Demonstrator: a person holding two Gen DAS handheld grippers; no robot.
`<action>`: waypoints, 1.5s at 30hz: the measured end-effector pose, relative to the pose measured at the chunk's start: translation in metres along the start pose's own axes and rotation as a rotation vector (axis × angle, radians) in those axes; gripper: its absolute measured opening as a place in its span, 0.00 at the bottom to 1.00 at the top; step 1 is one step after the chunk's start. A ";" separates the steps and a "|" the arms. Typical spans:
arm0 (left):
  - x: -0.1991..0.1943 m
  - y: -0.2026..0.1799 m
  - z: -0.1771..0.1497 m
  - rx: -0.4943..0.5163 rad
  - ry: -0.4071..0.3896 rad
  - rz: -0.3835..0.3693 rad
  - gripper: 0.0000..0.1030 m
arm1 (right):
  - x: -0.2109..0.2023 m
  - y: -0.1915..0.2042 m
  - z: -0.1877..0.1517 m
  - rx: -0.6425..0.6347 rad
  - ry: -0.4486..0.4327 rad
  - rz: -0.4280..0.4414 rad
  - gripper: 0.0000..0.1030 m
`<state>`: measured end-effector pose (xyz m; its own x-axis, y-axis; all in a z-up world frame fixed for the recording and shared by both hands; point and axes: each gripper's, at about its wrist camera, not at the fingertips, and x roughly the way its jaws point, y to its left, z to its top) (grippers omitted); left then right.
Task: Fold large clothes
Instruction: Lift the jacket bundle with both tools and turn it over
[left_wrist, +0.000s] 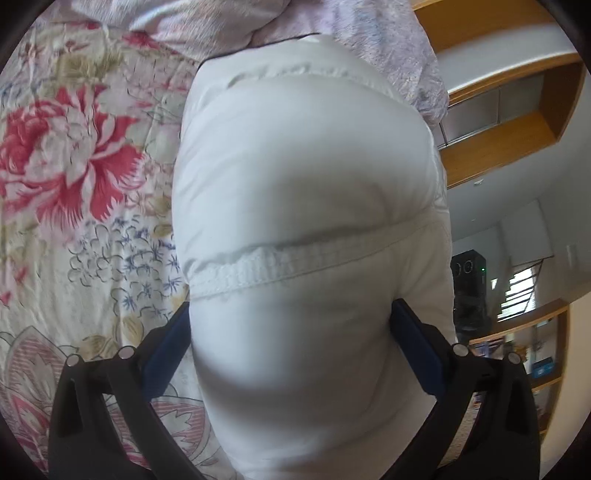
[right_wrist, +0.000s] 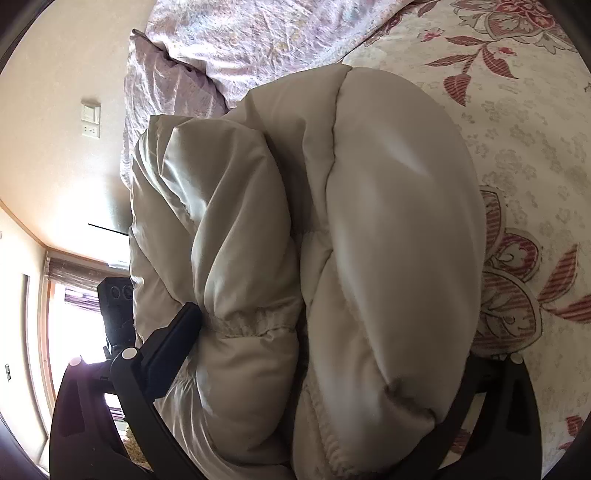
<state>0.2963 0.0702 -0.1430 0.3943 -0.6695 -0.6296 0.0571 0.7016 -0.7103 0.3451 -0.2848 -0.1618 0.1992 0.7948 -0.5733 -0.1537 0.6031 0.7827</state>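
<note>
We hold a puffy white jacket (left_wrist: 306, 206) over a bed covered by a floral bedspread (left_wrist: 85, 155). Our left gripper (left_wrist: 291, 332) pinches a thick padded fold between its blue pads (left_wrist: 166, 350), and the fabric hides its fingertips. Our right gripper (right_wrist: 317, 332) also clamps bunched padding near an elastic cuff (right_wrist: 255, 321); only its left finger (right_wrist: 173, 339) shows, the other buried under the jacket. A lilac quilt (right_wrist: 229, 40) lies crumpled at the bed's far end.

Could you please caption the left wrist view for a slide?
Left claw gripping a puffy white jacket above a floral bedspread.
</note>
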 end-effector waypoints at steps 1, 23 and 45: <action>0.001 0.000 0.000 -0.003 -0.005 -0.004 0.98 | 0.001 0.000 0.001 0.001 0.002 0.003 0.99; -0.042 -0.008 0.051 0.047 -0.182 0.034 0.86 | 0.030 0.049 0.056 -0.141 -0.045 0.117 0.68; -0.076 0.021 0.097 0.082 -0.335 0.326 0.85 | 0.037 0.102 0.076 -0.241 -0.296 -0.337 0.82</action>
<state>0.3568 0.1597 -0.0800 0.6772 -0.3050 -0.6697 -0.0519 0.8880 -0.4569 0.4103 -0.1994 -0.0850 0.5362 0.5209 -0.6642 -0.2459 0.8491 0.4674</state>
